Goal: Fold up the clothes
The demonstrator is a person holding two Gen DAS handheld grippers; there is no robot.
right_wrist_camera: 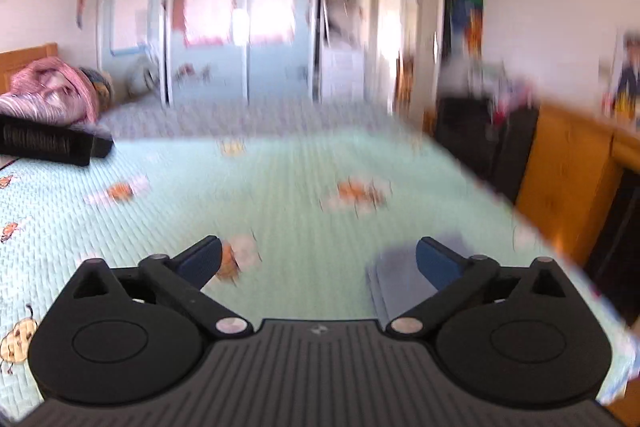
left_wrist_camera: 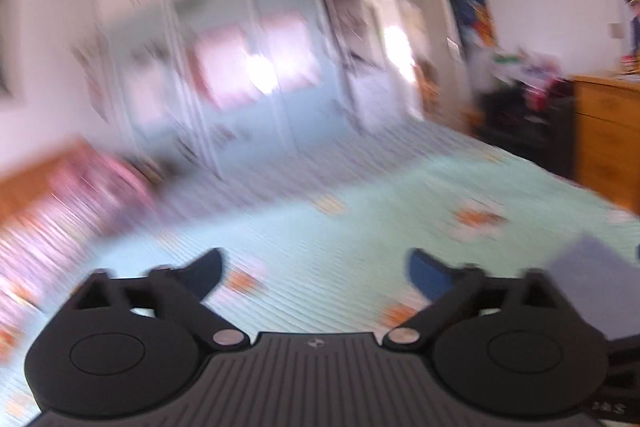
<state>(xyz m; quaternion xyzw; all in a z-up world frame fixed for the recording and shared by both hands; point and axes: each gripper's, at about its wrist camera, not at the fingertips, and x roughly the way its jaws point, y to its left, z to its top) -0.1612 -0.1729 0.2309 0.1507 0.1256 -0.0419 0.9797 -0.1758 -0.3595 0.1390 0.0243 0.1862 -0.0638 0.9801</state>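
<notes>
Both the left gripper (left_wrist_camera: 316, 269) and right gripper (right_wrist_camera: 318, 259) have jaws apart, empty. A grey-blue cloth (right_wrist_camera: 394, 277) lies on the bed (right_wrist_camera: 280, 167), near the right edge; with such blur, a grab may miss it or catch the bedcover.

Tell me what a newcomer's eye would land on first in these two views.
First, the mint-green quilt with orange motifs, spread across the bed and filling the middle of both views. Next, the open black right tongs in the foreground, with a folded grey-blue garment lying on the quilt by their right finger. Behind, blurred mirrored wardrobe doors line the far wall.
</notes>
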